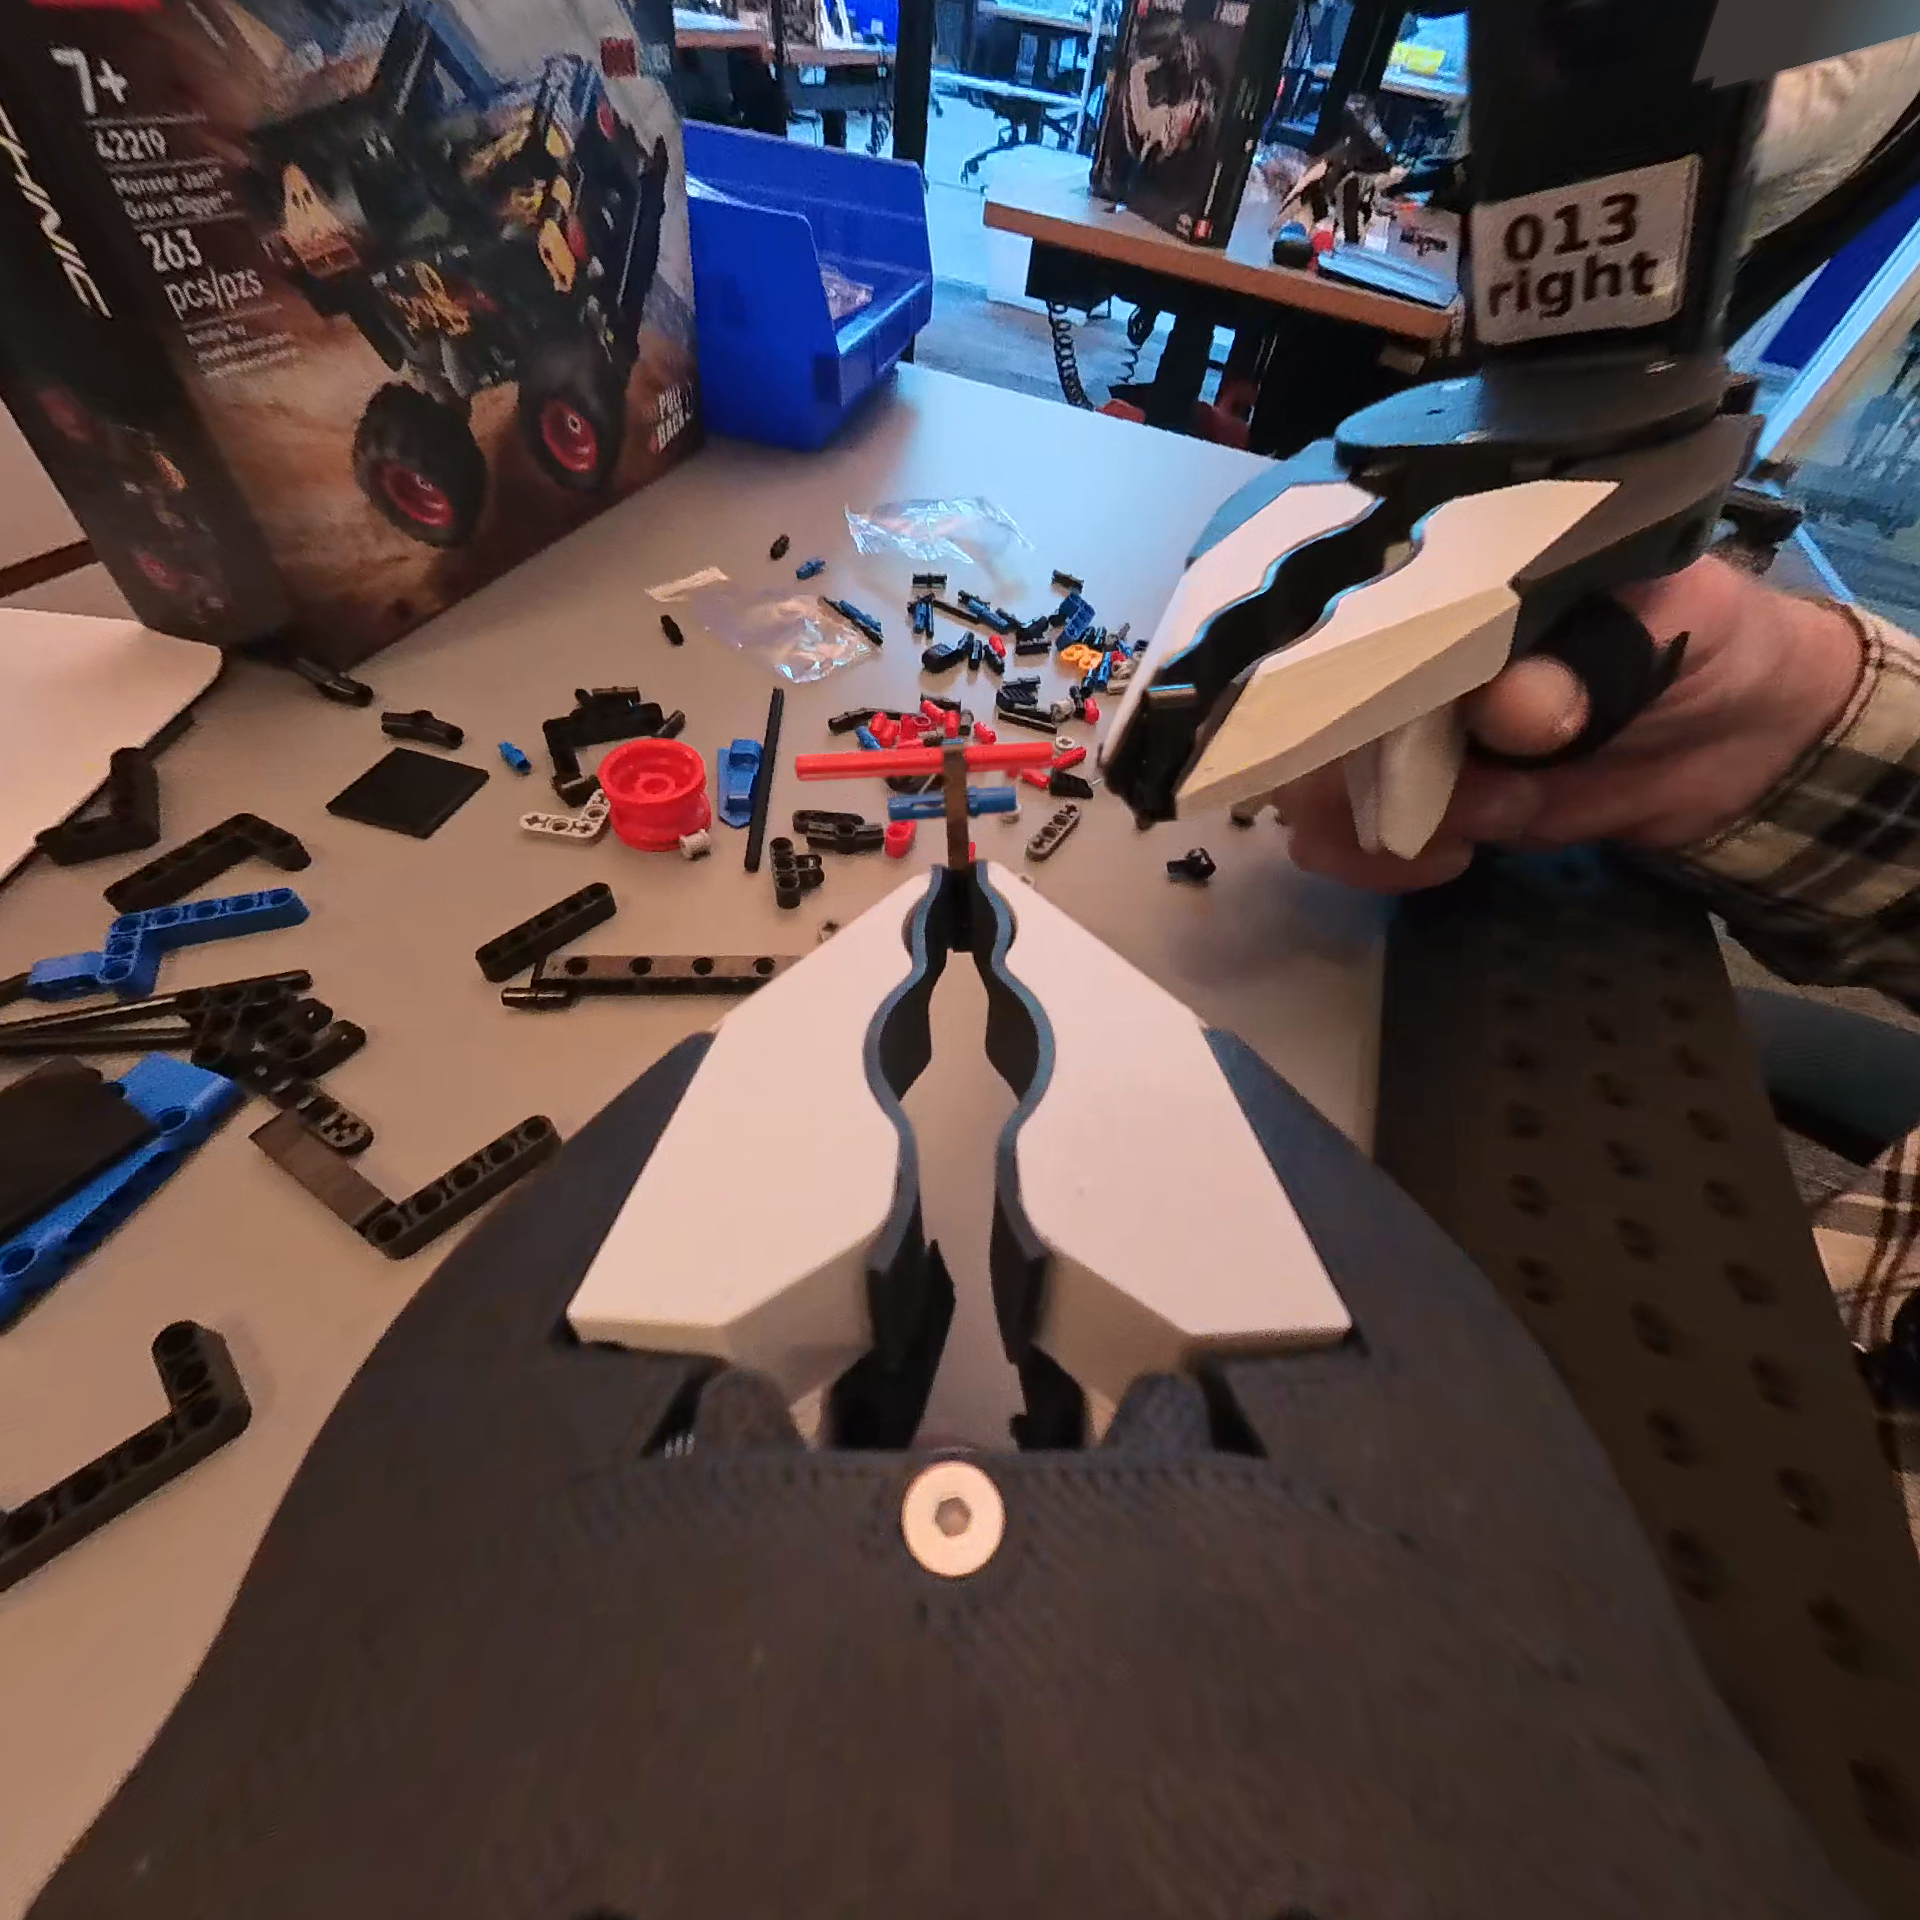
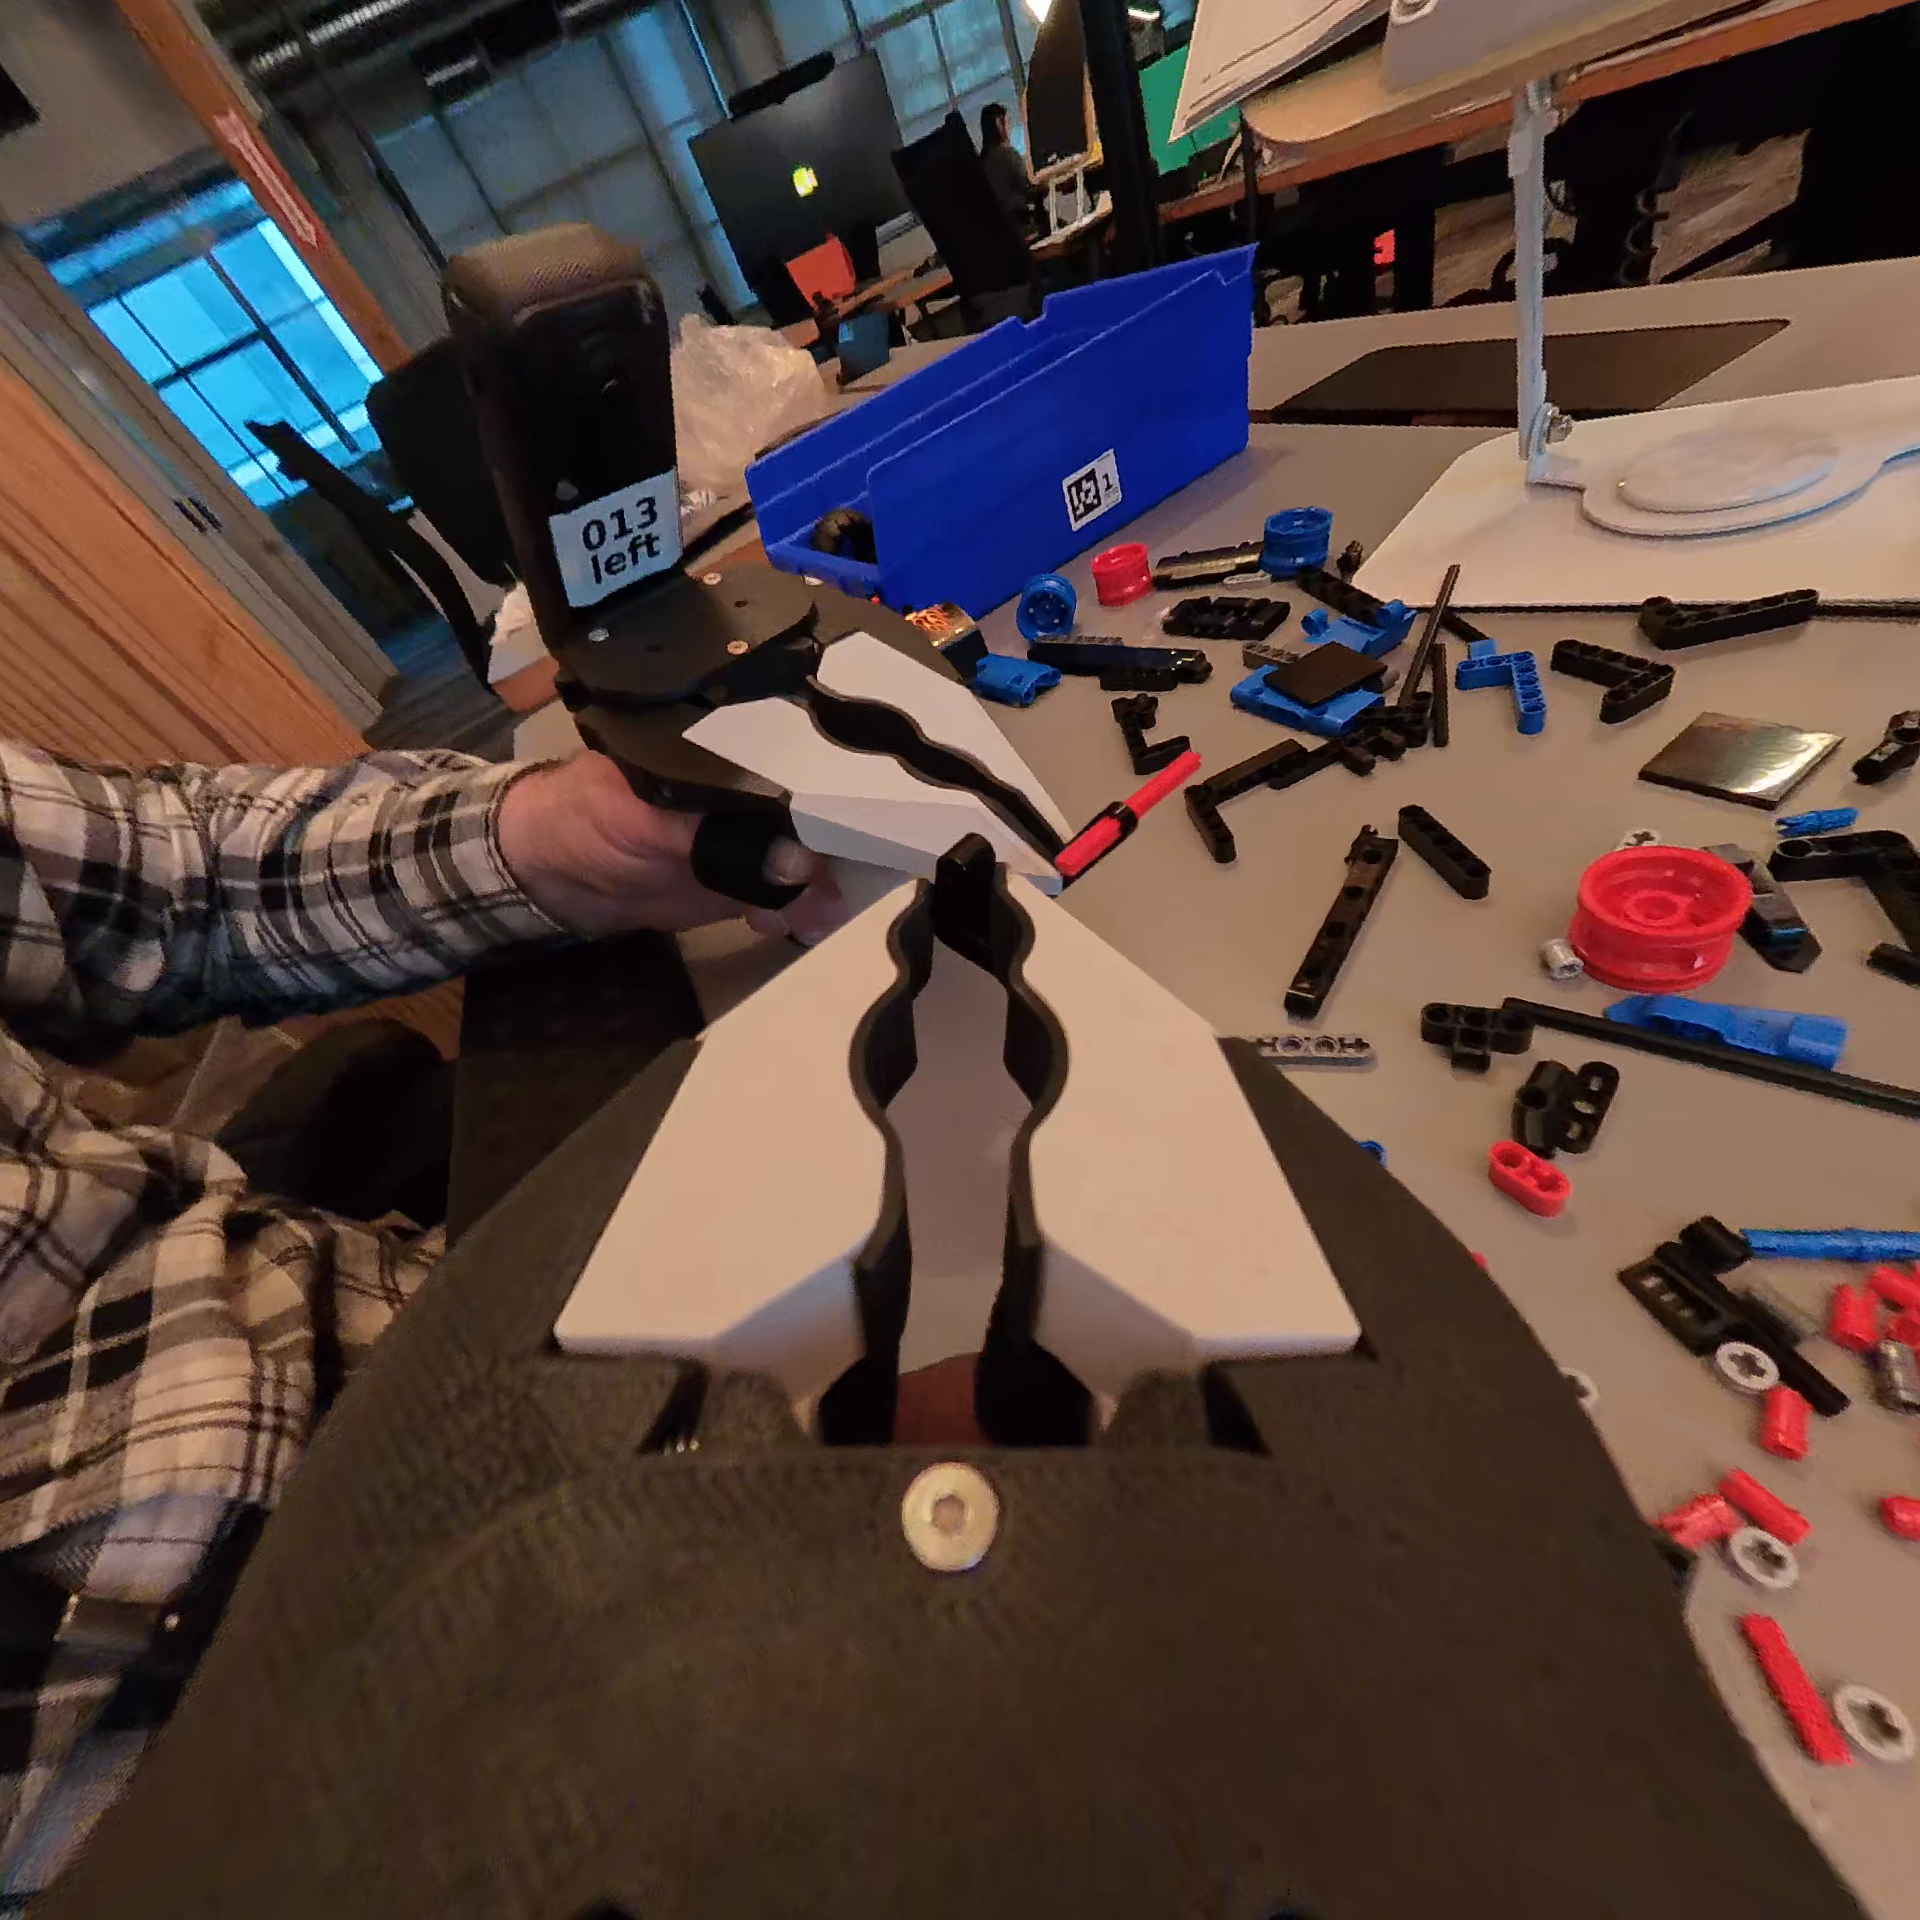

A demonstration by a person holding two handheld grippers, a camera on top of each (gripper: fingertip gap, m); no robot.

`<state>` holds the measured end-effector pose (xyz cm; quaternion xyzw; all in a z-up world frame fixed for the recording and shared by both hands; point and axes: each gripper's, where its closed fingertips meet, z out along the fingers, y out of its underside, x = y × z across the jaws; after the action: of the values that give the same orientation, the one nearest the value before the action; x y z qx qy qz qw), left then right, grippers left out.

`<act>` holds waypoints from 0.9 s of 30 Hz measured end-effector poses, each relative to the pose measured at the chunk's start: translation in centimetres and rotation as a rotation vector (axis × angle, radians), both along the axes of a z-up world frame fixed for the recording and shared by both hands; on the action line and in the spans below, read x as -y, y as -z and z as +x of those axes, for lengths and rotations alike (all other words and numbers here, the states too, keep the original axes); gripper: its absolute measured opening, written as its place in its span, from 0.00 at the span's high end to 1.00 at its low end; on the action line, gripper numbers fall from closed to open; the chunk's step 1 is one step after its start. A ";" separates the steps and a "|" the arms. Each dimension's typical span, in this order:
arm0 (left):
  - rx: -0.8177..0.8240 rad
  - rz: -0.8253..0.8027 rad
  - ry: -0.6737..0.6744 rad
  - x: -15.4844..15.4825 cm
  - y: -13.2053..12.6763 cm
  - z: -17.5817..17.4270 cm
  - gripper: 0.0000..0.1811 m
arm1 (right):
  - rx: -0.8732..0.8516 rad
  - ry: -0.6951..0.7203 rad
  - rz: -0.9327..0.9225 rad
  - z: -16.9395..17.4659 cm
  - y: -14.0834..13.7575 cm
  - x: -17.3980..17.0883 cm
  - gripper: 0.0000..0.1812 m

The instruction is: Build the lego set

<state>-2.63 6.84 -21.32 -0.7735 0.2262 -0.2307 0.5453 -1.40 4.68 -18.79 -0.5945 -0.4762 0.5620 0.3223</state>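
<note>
While loose Lego parts (image 1: pixel 935 717) cover the grey table (image 1: pixel 1039 436) at centre frame, the left gripper (image 1: pixel 958 883) pinches a red axle (image 1: pixel 940 762) with a dark crosspiece, and the right gripper (image 2: pixel 966 883) clamps a small black piece (image 2: pixel 964 862), both above the table.

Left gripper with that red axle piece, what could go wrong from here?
The left gripper pinches only a thin dark stem at its very fingertips, with the red axle crosswise beyond: it could twist or slip out. The right gripper holds a small black piece just as shallowly. A drop would land among the loose parts on the table.
</note>
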 end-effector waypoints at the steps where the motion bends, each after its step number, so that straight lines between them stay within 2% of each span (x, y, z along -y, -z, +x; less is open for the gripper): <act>1: 0.001 0.007 -0.001 0.0 -0.1 0.0 1.00 | -0.012 -0.004 -0.024 -0.1 -0.1 0.1 0.96; 13: 0.090 0.072 -0.013 -0.1 -1.5 -0.3 1.00 | -0.039 0.012 -0.116 -0.5 -0.3 -0.5 0.96; 27: -0.050 0.182 -0.035 -0.1 -1.8 0.0 1.00 | -0.101 0.011 -0.195 -0.6 -1.1 -1.0 0.96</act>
<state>-2.59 6.90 -19.51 -0.7302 0.2461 -0.1801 0.6114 -1.97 5.66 -17.66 -0.5966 -0.3989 0.6332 0.2898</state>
